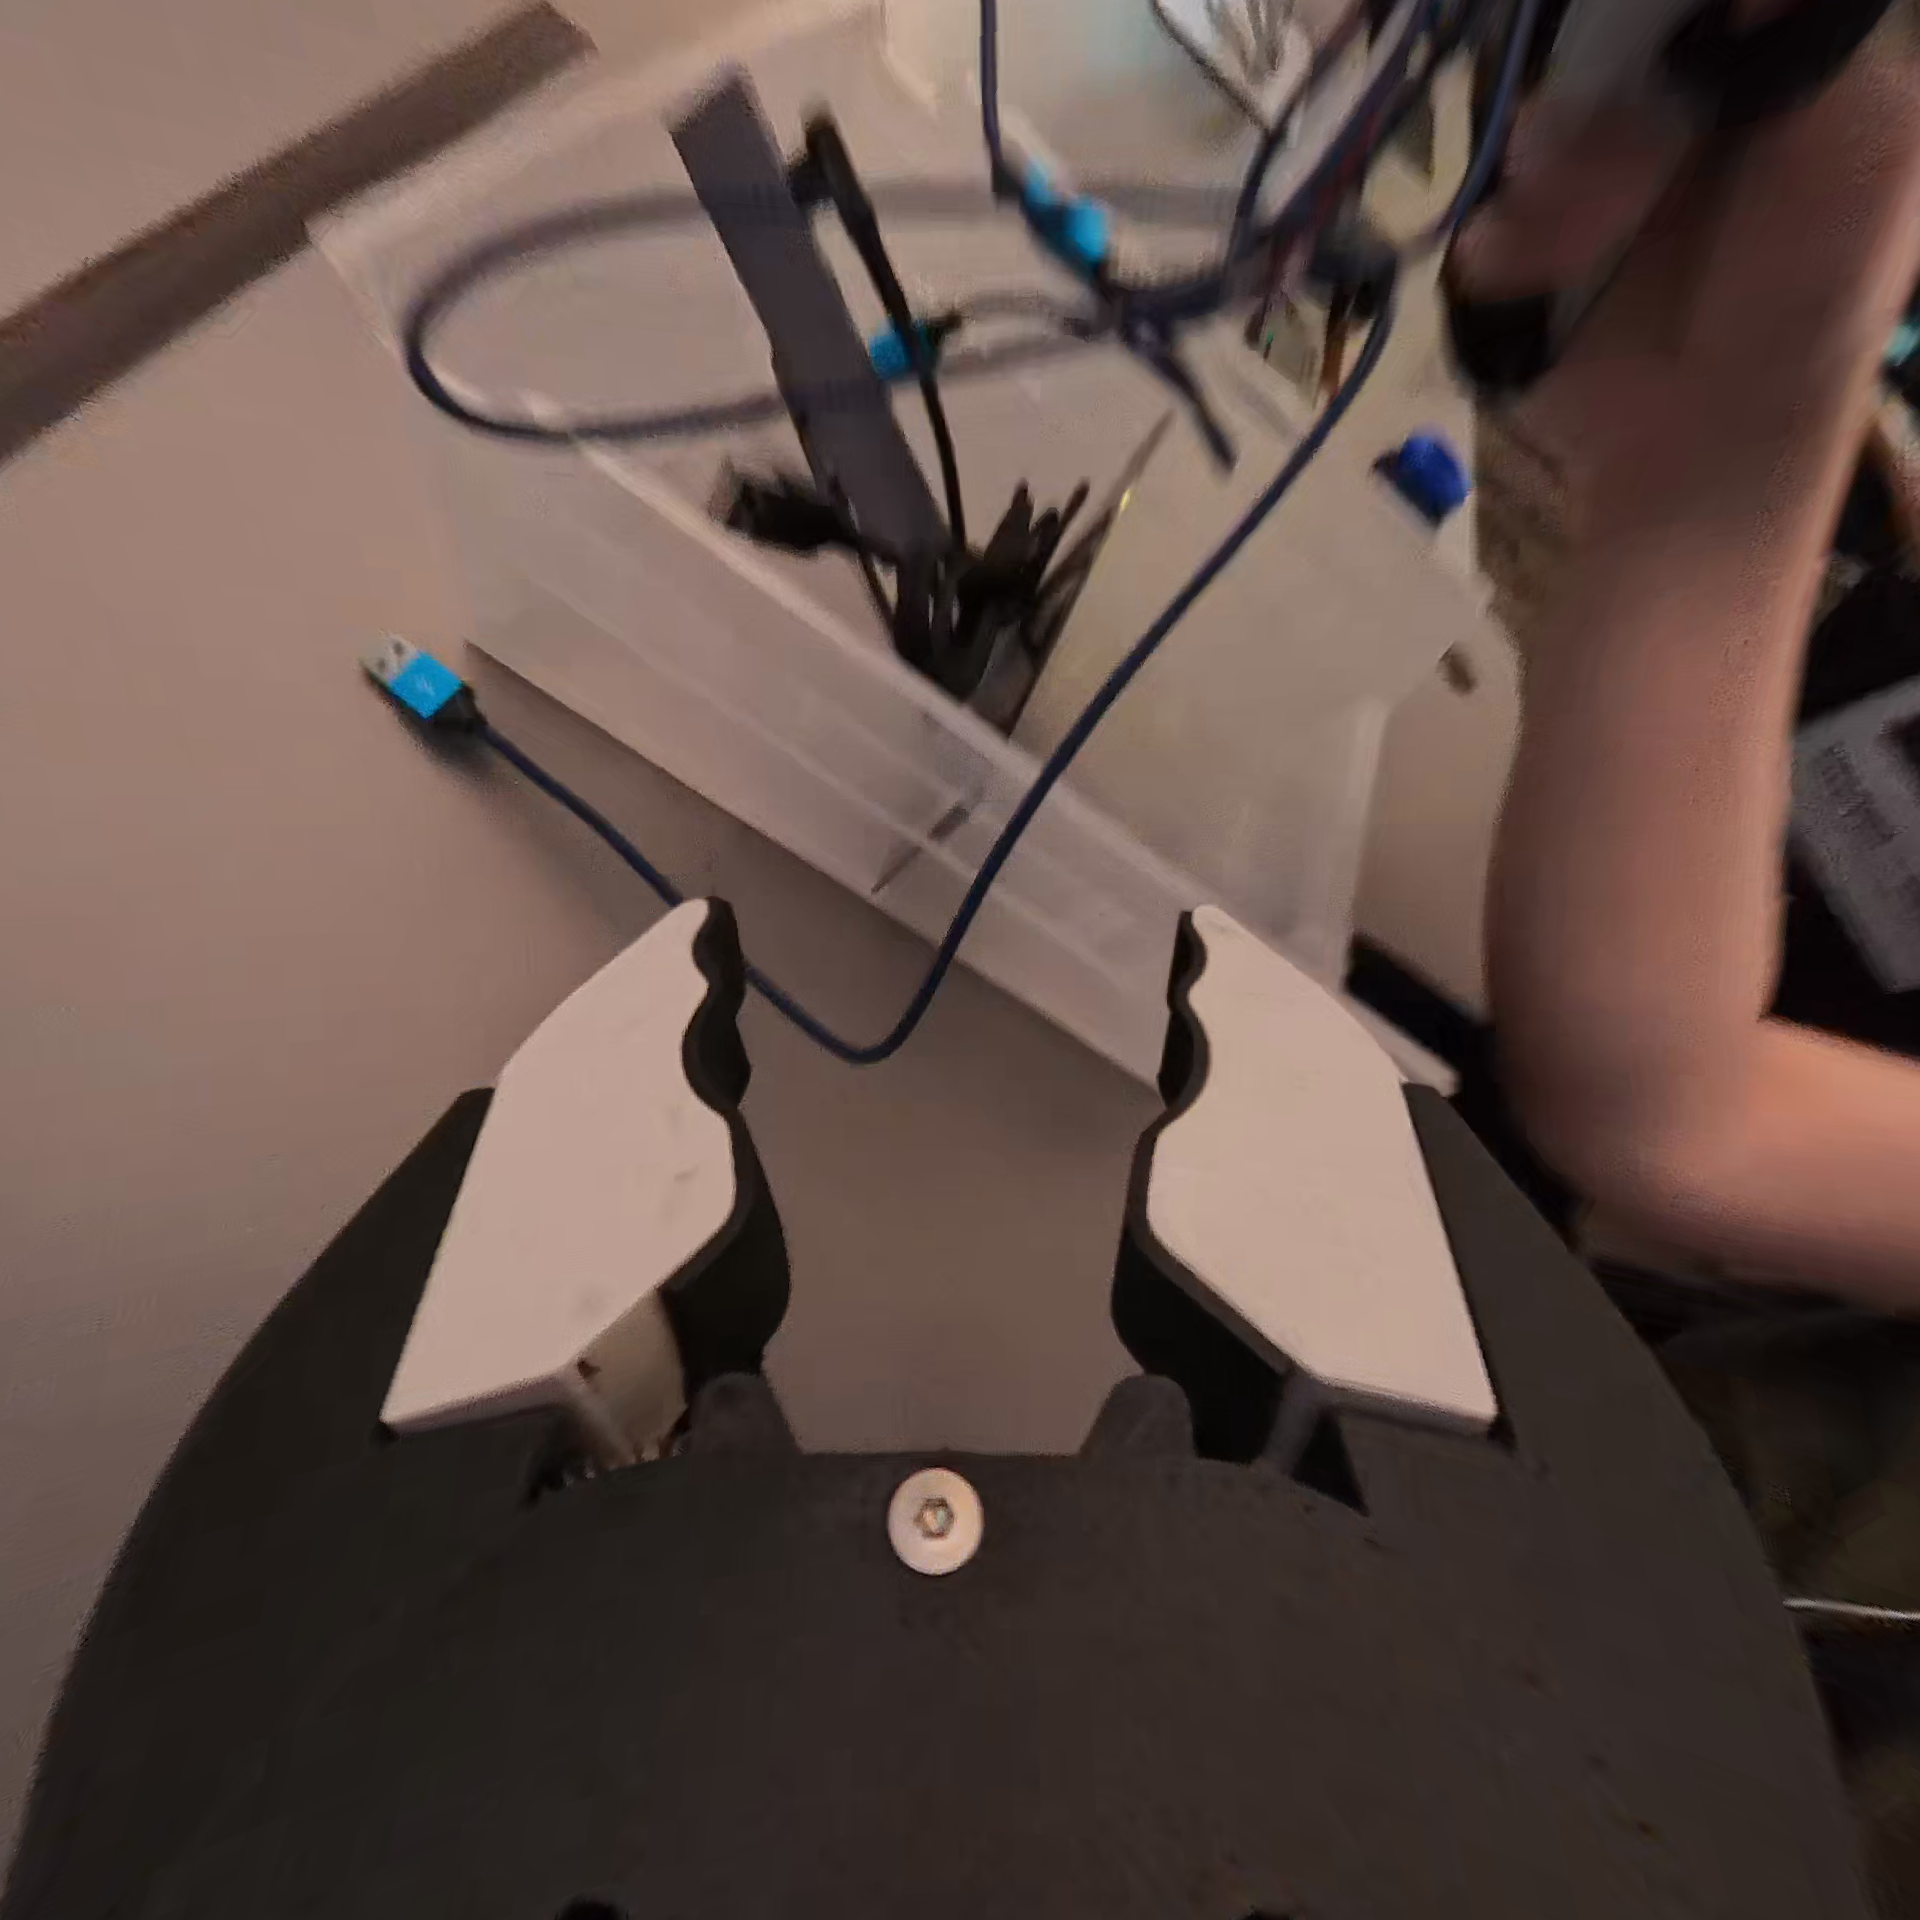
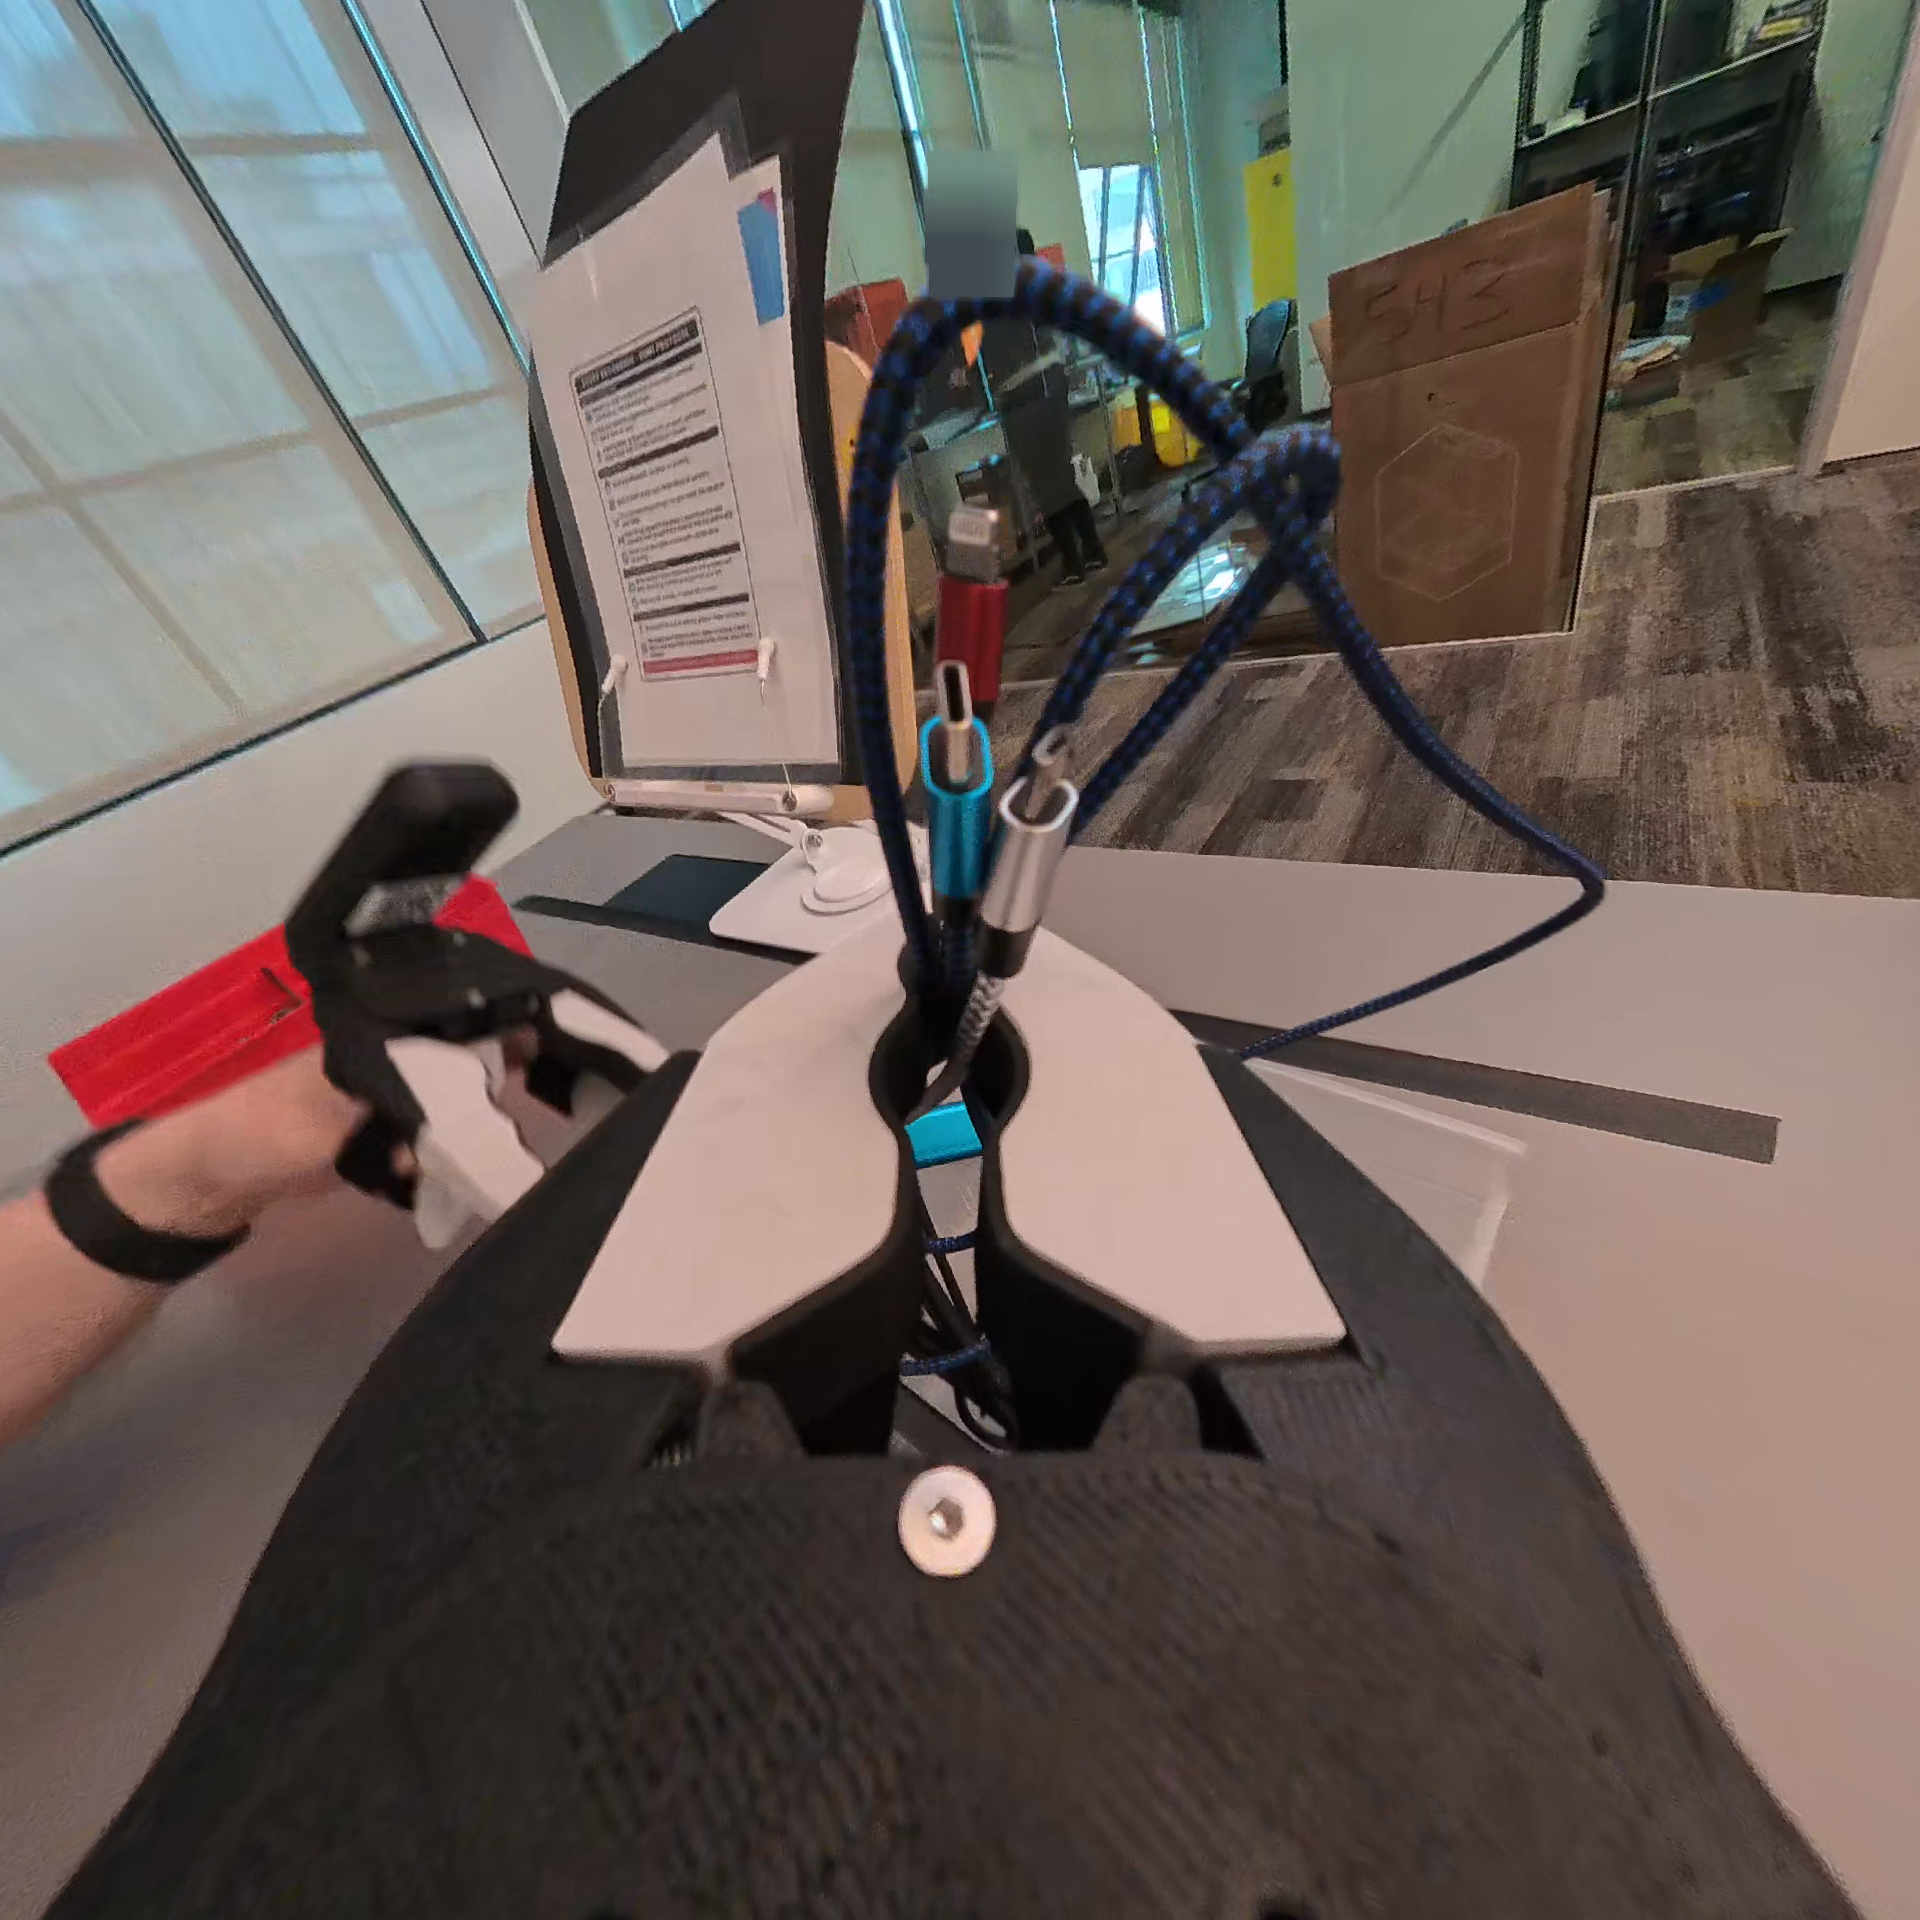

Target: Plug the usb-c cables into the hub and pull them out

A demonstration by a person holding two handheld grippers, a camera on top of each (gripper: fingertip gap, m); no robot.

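Note:
In the left wrist view, the grey hub (image 1: 795, 312) leans in a clear plastic box (image 1: 790, 717) among black cables. My left gripper (image 1: 956, 956) is open and empty above the table in front of the box. A blue braided cable (image 1: 1039, 810) sags between its fingertips without being held; its blue USB-A plug (image 1: 421, 686) lies on the table. My right gripper (image 2: 951, 982) is shut on a bundle of braided cables. A blue USB-C plug (image 2: 956, 800), a silver plug (image 2: 1029, 847) and a red plug (image 2: 971, 613) stick up above its fingers.
A person's bare arm (image 1: 1662, 727) fills the right of the left wrist view. In the right wrist view, the left gripper (image 2: 457, 1039) shows held in a hand, with a red box (image 2: 187, 1023) behind it. A stand with a paper sheet (image 2: 696, 499) stands behind the table, and a cardboard box (image 2: 1455, 436) is on the floor. One gripper's finger ends stand about 20 cm off the other's.

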